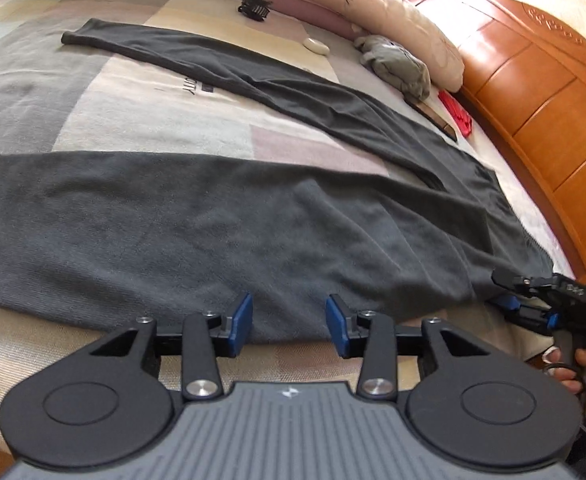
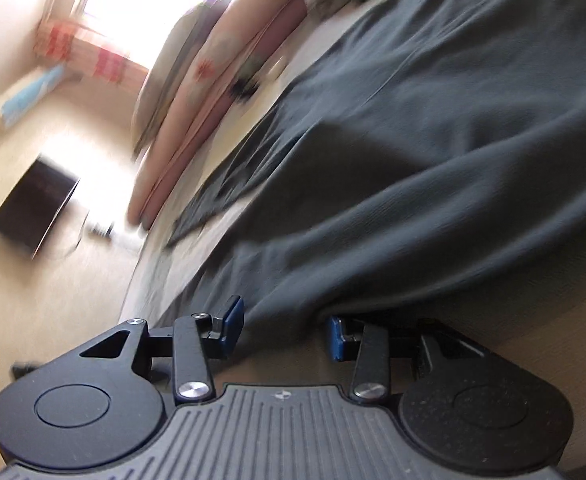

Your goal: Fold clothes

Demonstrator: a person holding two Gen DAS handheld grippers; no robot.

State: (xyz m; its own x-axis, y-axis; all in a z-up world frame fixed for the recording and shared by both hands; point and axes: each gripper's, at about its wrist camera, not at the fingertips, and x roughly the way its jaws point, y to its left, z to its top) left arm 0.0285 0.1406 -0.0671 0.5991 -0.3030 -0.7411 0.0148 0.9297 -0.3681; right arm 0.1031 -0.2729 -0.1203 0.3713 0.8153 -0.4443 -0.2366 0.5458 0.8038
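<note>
Dark grey trousers point(image 1: 253, 208) lay spread flat on the bed point(image 1: 93, 120), legs apart. The left gripper point(image 1: 288, 320) and right gripper point(image 2: 285, 326) hovered with jaws wide apart, gripping nothing, the near hem just ahead of both, likely for pinching it.

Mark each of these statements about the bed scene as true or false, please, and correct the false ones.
1. The dark grey trousers lie spread on the bed. True.
2. The left gripper is shut on the cloth. False: its jaws stand open at the near edge of the trousers, holding nothing.
3. The right gripper is open. True.
4. A black hair clip lies on the trousers. False: it lies on the bed cover beyond them, apart from the cloth.
5. The headboard is white metal. False: it is orange-brown wood.
</note>
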